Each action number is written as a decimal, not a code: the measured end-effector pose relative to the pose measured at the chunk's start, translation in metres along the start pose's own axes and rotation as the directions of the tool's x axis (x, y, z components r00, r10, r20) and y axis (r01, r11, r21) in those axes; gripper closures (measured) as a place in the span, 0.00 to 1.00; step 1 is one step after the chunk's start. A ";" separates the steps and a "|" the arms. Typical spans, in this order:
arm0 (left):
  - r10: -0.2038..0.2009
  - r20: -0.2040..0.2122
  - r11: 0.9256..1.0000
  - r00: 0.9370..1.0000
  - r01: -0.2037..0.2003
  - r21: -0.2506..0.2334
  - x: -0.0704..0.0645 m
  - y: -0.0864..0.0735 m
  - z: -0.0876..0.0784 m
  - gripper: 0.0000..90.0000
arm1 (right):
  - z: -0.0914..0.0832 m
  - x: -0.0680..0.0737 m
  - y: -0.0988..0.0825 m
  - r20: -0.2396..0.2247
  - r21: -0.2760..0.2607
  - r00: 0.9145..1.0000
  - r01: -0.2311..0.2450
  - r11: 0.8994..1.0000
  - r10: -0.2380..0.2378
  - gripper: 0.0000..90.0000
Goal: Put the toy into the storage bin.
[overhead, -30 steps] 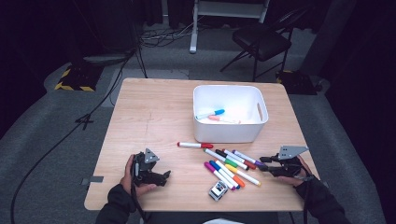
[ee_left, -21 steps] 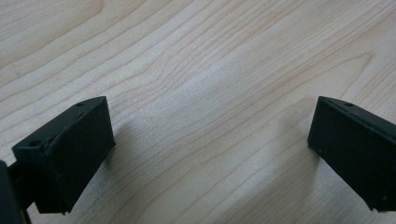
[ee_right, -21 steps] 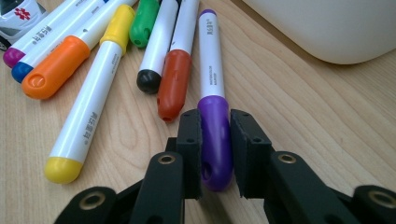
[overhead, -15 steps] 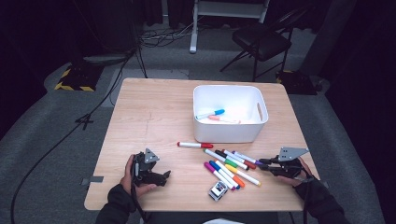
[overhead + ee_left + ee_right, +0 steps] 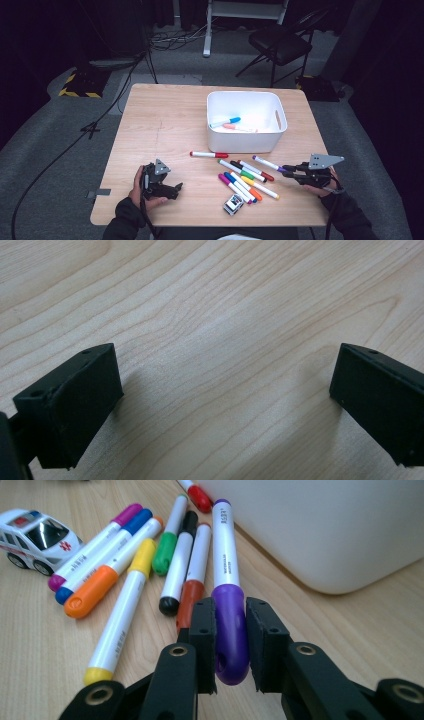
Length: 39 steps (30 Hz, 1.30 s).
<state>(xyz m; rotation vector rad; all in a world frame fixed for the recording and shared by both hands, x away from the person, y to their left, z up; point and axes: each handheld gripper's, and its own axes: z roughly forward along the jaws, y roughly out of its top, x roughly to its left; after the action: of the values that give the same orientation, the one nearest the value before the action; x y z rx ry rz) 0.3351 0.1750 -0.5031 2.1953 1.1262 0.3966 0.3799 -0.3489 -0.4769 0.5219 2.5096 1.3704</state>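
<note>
Right tool (image 5: 230, 645) clamps purple marker (image 5: 227, 595) cap (close view); left tool (image 5: 220, 405) agape.

High view: fixed above the near edge of the light wooden table (image 5: 165, 125), facing forward and down; takes in the whole tabletop, grey floor and a black folding chair (image 5: 280, 42) beyond.

Left gripper view: rides on the left gripper (image 5: 161, 181), very close to the bare wood (image 5: 215, 340), looking down past two black jaws set wide.

Right gripper view: rides low on the right gripper (image 5: 231, 645), near the table, facing left across it along the purple-capped white marker (image 5: 227, 580).

Shared by high and right gripper views: the marker row, white toy car (image 5: 37, 535) (image 5: 233, 204), white plastic bin (image 5: 325, 525) (image 5: 245, 137).
</note>
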 end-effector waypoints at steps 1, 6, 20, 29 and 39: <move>0.004 -0.006 1.000 1.000 -0.004 0.000 0.000 0.000 0.000 0.01 | -0.002 0.000 0.002 -0.002 -0.009 1.000 -0.004 1.000 0.004 0.84; 0.003 -0.005 1.000 1.000 -0.003 0.000 0.000 0.000 0.000 0.01 | -0.011 -0.001 0.017 -0.017 -0.033 0.999 0.039 0.999 -0.040 0.84; 0.001 -0.002 1.000 1.000 -0.001 0.000 0.000 0.000 0.000 0.01 | -0.020 -0.003 0.068 -0.037 -0.069 0.989 0.143 0.987 -0.146 0.84; 0.003 -0.006 1.000 1.000 -0.003 0.000 0.000 0.000 0.000 0.01 | -0.026 -0.008 0.102 -0.019 -0.103 0.980 0.197 0.975 -0.200 0.84; 0.003 -0.007 1.000 1.000 -0.003 -0.002 0.000 0.000 0.000 0.01 | -0.032 -0.020 0.131 0.019 -0.109 0.976 0.218 0.970 -0.218 0.84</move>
<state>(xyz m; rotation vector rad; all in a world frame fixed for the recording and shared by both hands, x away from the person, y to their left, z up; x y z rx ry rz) 0.3351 0.1752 -0.5030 2.1956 1.1258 0.4071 0.4120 -0.3167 -0.3486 0.2202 2.3844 1.4089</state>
